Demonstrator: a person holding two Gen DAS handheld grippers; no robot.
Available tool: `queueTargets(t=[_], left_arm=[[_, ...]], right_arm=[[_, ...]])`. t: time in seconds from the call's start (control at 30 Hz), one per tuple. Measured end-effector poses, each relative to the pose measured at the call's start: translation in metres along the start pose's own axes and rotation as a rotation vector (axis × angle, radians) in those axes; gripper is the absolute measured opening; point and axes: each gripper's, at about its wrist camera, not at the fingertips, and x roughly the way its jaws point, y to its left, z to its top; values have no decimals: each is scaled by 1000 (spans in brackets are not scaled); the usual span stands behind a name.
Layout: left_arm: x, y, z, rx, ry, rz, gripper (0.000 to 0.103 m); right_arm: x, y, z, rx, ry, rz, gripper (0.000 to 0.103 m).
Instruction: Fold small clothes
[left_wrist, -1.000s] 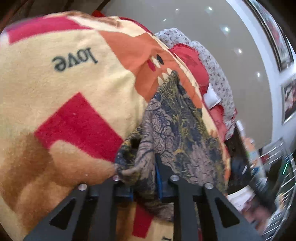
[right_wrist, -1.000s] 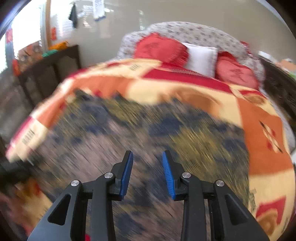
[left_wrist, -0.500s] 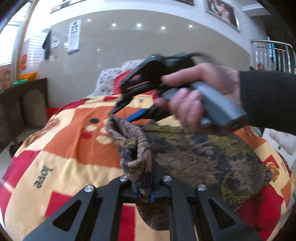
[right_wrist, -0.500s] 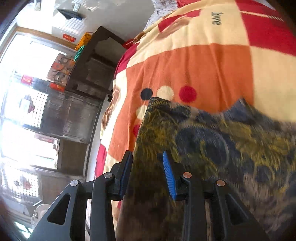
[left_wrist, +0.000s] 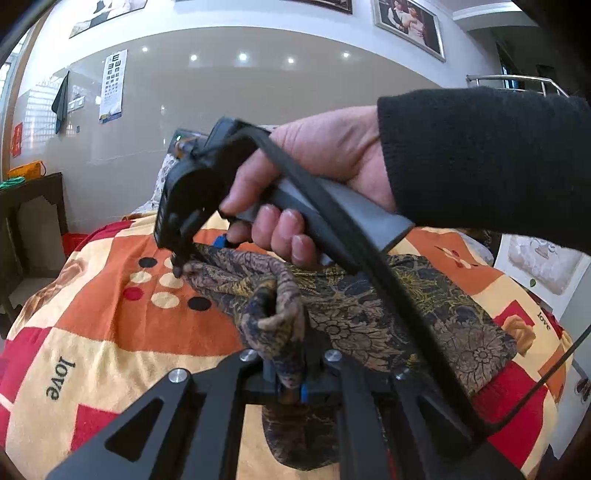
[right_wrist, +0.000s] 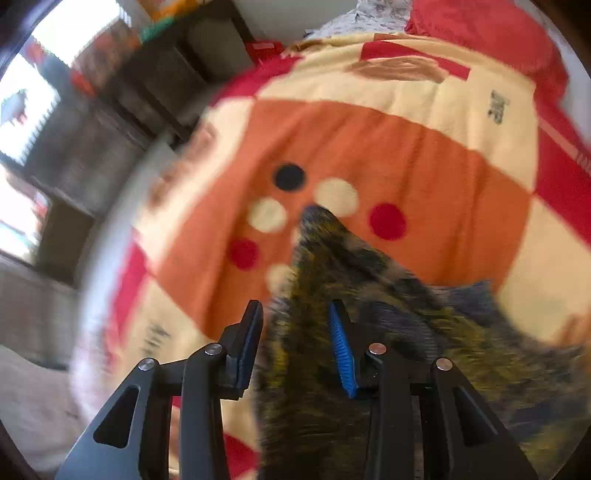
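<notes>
Bed w/ patchwork blanket (left_wrist: 110, 332); dark floral garment (left_wrist: 388, 317) spread on it. Left gripper (left_wrist: 290, 384) pinched on bunched edge. Right gripper (right_wrist: 295, 343) fingers apart over far corner, unclamped — could miss corner, fold skews.

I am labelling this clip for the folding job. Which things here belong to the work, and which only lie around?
Part of the job:
- patterned dark garment
- left gripper, shut on the garment
- right gripper, open, its jaws either side of a garment corner

Just lying about:
- chequered blanket
- eye chart
- framed picture
</notes>
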Motion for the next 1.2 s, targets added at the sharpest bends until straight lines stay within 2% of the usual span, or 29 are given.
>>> queueTargets(t=[0.03,0.07,0.1,0.17,0.3,0.47,0.7,0.87,0.97,1.07,1.13,1.17,1.2], left_arm=[[-1,-2,1,3,1,1,6],[-1,-3,1,3,4,-3,6],[-3,-4,2,2,5,-9,6],[-6,-9,5,-1,6,-29,6],[-5,-31,12,2,20,-106,6],[4,-82,17,52,31,-224,6],[23,-164,18,111,76,-380,6],[39,-201,12,143,122,-437,6],[55,-214,7,147,162,-444,6],[74,-230,-7,159,242,-450,7],[81,-230,-16,137,325,-472,13],[77,-226,-18,124,337,-487,13],[70,-218,-18,109,340,-505,15]], right_arm=[[-1,-1,-4,-10,1,-15,42],[-5,-2,-6,-16,-6,-30,30],[-10,-4,-8,-14,-20,-30,23],[-26,-18,-14,23,-61,-3,19],[-65,-61,-38,80,-119,15,19],[-109,-124,-78,185,-154,28,19],[-148,-221,-160,318,-181,31,19],[-149,-263,-193,358,-158,21,19],[-138,-278,-200,359,-145,20,19],[-117,-289,-202,342,-120,17,19],[-101,-301,-208,365,-87,-17,24],[-95,-308,-213,395,-82,2,29],[-95,-314,-220,431,-103,41,29]])
